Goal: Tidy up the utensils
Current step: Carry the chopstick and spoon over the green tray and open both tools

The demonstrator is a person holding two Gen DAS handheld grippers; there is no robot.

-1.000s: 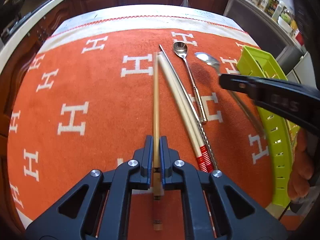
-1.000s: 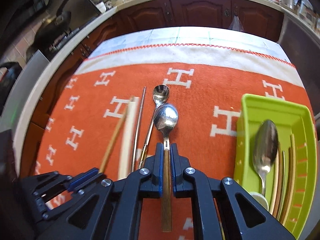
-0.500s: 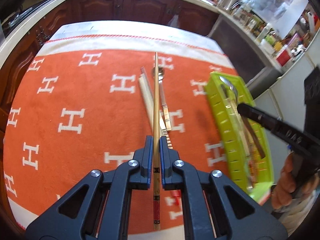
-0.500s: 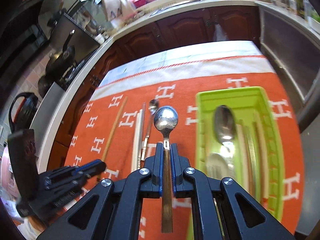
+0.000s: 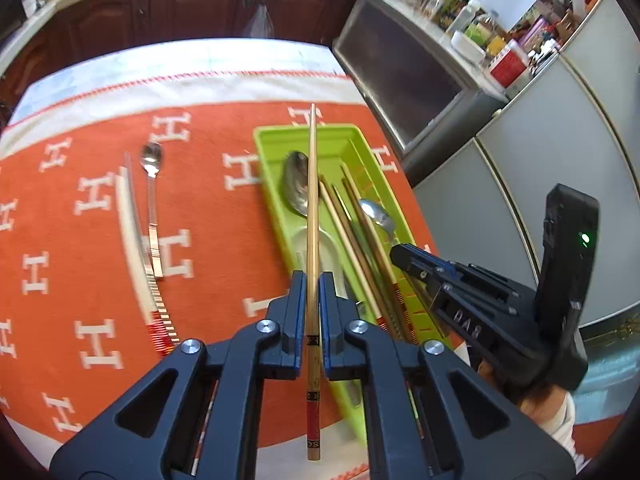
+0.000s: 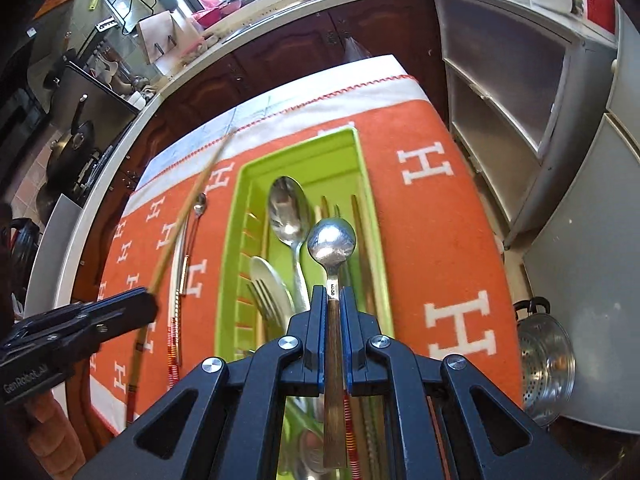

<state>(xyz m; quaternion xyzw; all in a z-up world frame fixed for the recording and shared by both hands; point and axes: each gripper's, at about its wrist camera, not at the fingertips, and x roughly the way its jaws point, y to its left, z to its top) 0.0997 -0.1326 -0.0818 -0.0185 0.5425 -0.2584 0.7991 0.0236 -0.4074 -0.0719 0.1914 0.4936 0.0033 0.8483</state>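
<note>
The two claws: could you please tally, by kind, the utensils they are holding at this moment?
Wooden chopstick: 1, in the left claw
Brown-handled metal spoon: 1, in the right claw
Total: 2

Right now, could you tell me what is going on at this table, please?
A person is sorting utensils with two handheld grippers. The left gripper is shut on a wooden chopstick; the right gripper is shut on a wooden-handled metal spoon. Both hover over the lime-green plastic tray, which already holds cutlery. A small metal spoon lies on the orange cloth.
</note>
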